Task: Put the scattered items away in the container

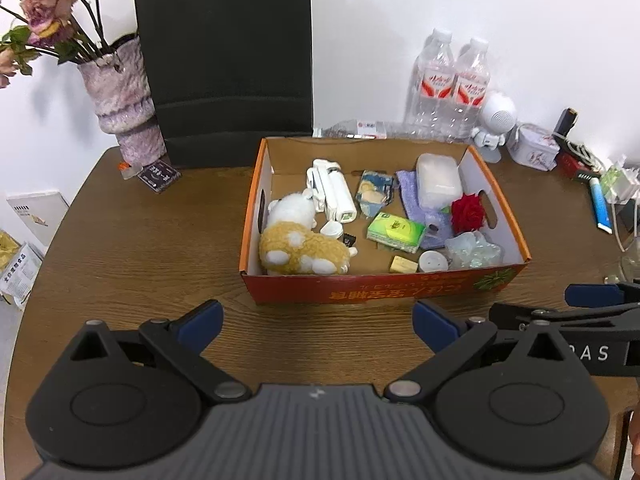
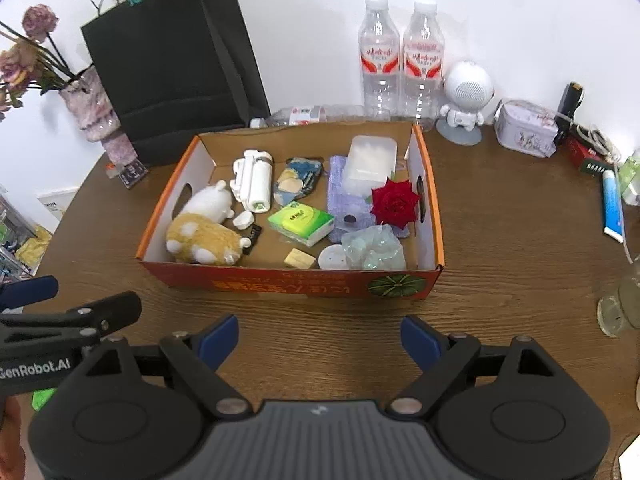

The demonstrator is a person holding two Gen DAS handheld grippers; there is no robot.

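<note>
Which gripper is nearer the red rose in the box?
Right. The right gripper hovers before the box's front wall, nearly in line with the red rose; the left gripper sits farther toward the plush side.

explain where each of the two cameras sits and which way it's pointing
Left wrist: on the left gripper, open, facing the cardboard box across the table; the right gripper shows at right.
Right wrist: on the right gripper, open, facing the same box; the left gripper shows at left.
Shared: box, plush toy, water bottles.
</note>
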